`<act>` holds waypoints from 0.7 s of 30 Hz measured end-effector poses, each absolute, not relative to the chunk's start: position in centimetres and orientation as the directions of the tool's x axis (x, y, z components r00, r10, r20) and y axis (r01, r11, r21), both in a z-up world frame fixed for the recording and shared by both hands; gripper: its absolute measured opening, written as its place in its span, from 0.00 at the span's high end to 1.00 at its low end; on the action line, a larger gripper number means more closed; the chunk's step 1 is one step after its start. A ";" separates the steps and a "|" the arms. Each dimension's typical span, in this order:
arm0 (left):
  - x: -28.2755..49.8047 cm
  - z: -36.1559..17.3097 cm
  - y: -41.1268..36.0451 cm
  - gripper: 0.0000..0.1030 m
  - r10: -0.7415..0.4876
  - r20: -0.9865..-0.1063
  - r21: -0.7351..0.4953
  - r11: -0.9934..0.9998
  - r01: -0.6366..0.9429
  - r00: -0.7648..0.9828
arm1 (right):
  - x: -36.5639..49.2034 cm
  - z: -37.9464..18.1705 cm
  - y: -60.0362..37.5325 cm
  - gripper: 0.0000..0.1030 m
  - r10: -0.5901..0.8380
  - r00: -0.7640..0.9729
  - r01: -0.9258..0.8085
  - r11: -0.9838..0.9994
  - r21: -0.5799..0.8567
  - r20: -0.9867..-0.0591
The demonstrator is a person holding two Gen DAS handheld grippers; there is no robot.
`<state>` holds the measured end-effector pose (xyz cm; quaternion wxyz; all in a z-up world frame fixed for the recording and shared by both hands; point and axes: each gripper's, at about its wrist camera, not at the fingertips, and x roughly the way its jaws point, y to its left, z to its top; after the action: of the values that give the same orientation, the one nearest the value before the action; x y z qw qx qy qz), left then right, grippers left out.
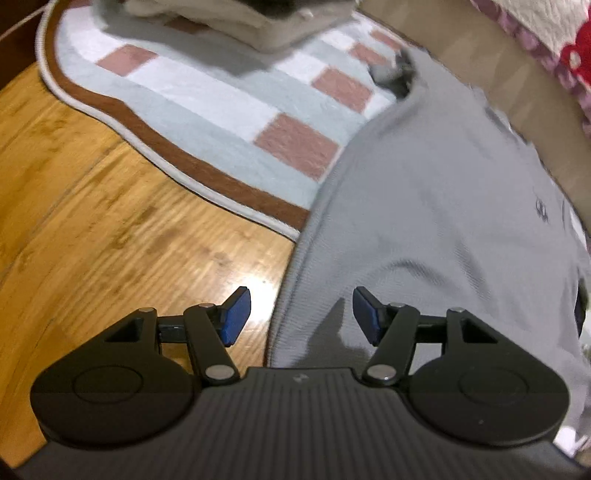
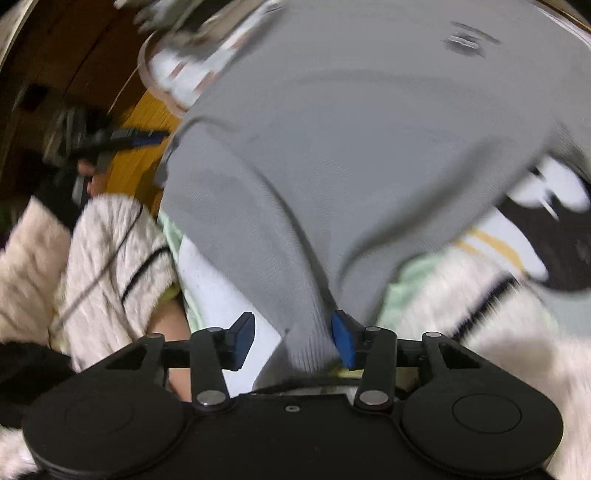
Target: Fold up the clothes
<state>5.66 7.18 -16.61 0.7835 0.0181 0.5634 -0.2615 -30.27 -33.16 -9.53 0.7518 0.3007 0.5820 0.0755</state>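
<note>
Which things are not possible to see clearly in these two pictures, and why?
- Left wrist view: the small dark mark on the grey sweater is too small and blurred to read.
- Left wrist view: the folded pale pile on the rug is cut off by the top edge.
- Right wrist view: motion blur hides whether the right gripper presses the sweater fold lying between its pads.
- Right wrist view: the left gripper is only a blurred shape.

right gripper jaws apart – grey sweater cuff lies between them (over a clothes pile).
</note>
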 end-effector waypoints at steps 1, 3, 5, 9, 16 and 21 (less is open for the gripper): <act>5.8 -17.0 6.7 0.41 -0.377 -0.902 -0.255 0.858 0.447 0.209 | -30.7 -9.3 -33.2 0.48 0.458 0.313 0.256 0.803 0.538 -0.832; 5.9 -17.5 5.9 0.40 -0.359 -0.915 -0.235 0.845 0.480 0.185 | -31.2 -9.2 -33.1 0.48 0.450 0.310 0.274 0.801 0.532 -0.837; 5.8 -17.6 5.2 0.38 -0.348 -0.921 -0.217 0.832 0.510 0.176 | -31.1 -9.4 -32.7 0.48 0.448 0.300 0.265 0.809 0.525 -0.842; 5.5 -17.6 3.8 0.35 -0.326 -0.931 -0.180 0.803 0.568 0.165 | -30.9 -10.1 -31.7 0.45 0.450 0.280 0.247 0.820 0.517 -0.848; 2.9 -17.6 0.9 0.29 -0.174 -0.959 0.038 0.702 0.711 0.224 | -29.8 -10.8 -29.7 0.89 0.402 0.306 0.169 0.869 0.464 -0.863; 2.0 -16.4 0.4 0.97 -0.187 -0.959 0.033 0.677 0.735 0.215 | -30.8 -5.7 -29.8 0.89 0.405 0.451 0.079 0.870 0.487 -0.796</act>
<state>1.98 0.41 -16.45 0.7375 0.2525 0.5428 -0.3125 -30.78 -29.82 -5.73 0.8185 0.2353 0.5145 0.0994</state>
